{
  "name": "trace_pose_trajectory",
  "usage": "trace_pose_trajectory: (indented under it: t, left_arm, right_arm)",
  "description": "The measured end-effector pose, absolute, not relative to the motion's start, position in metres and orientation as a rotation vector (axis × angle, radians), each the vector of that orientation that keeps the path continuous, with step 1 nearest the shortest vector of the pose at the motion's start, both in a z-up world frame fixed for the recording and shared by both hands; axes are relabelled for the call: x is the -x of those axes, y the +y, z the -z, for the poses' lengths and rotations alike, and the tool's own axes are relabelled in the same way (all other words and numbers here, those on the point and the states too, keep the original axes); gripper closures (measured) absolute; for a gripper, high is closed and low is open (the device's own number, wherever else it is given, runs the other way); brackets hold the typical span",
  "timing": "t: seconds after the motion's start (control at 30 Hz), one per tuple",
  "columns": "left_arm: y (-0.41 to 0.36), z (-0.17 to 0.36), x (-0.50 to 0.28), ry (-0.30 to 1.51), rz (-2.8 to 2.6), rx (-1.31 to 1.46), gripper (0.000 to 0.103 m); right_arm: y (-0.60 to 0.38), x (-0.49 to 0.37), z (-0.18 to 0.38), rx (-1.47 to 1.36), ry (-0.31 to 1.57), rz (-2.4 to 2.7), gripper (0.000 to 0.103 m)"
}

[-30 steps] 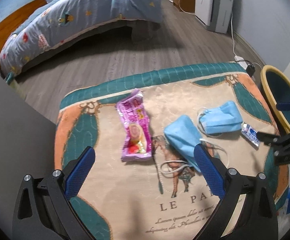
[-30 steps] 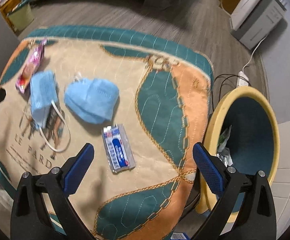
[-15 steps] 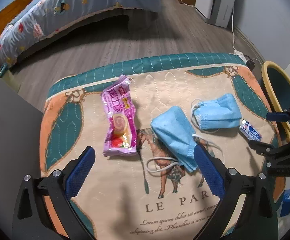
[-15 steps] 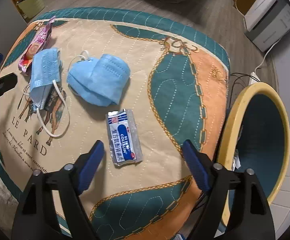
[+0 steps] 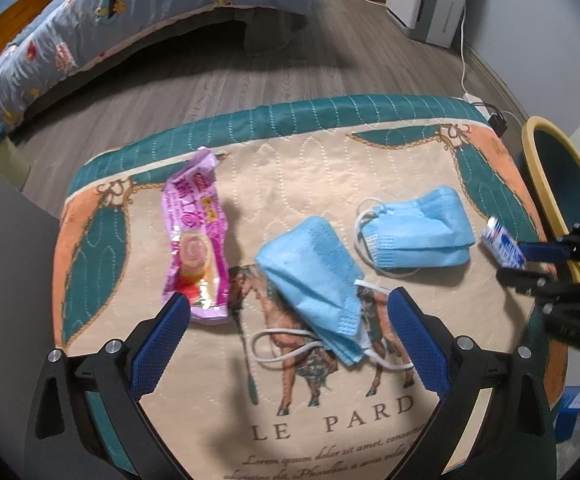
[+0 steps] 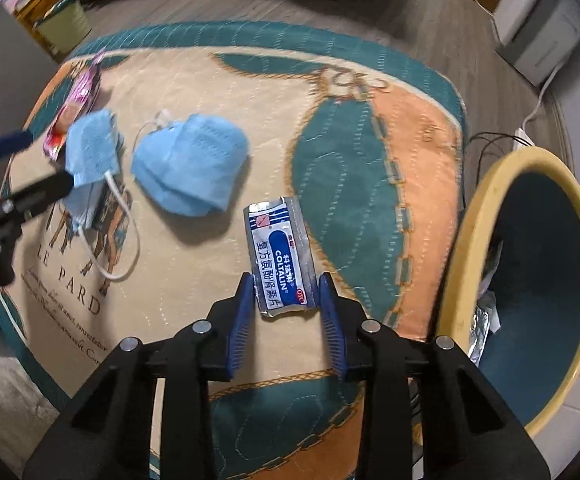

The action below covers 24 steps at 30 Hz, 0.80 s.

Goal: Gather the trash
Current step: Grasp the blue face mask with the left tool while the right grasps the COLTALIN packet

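Quilted mat [image 6: 369, 184]: medicine sachet [image 6: 282, 260] near bin-side edge, between closing right gripper [image 6: 286, 292] jaws; left gripper [image 5: 290, 316] spread wide above mask [image 5: 313, 276].

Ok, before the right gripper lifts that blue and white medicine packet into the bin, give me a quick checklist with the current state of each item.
1. Medicine packet between the right gripper fingers: ok; jaws closing.
2. Pads pressing on the packet: not ok, gaps show.
3. Nothing else in the jaws; nearest face mask apart: ok.
4. Yellow-rimmed bin beside the packet, mouth unobstructed: ok.
5. Left gripper away from that path: ok.
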<state>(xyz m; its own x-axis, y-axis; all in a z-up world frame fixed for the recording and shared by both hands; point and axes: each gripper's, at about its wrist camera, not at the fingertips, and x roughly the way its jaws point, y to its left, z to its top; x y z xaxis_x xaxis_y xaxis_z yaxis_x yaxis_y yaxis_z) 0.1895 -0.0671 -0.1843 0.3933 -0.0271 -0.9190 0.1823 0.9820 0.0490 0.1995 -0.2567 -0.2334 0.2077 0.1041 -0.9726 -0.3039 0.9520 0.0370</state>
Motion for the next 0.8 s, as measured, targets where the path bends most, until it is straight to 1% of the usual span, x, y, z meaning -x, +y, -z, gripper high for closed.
trace_pose_trajectory:
  t: [0.2,0.33,0.47,0.63,0.73,0.8]
  left_arm:
    - [-0.078,0.199,-0.190,1.181,0.185,-0.113,0.005]
    - [-0.083,0.209,-0.192,1.200,0.212,-0.079,0.009]
    - [-0.083,0.221,-0.197,1.242,0.212,-0.067,0.026]
    - [-0.083,0.223,-0.196,1.242,0.222,-0.085,0.033]
    - [-0.080,0.222,-0.199,1.246,0.221,-0.088,0.047]
    - [-0.079,0.222,-0.199,1.246,0.220,-0.122,0.052]
  right_arm:
    - [-0.278,-0.213,0.226,0.115,1.309,-0.220,0.071]
    - [-0.274,-0.212,0.229,0.137,1.317,-0.221,0.071]
    - [-0.262,-0.206,0.230,0.177,1.314,-0.238,0.071]
    - [-0.258,-0.207,0.232,0.211,1.316,-0.248,0.071]
    - [-0.256,-0.205,0.231,0.212,1.316,-0.247,0.071]
    - [-0.253,-0.204,0.231,0.222,1.318,-0.248,0.071]
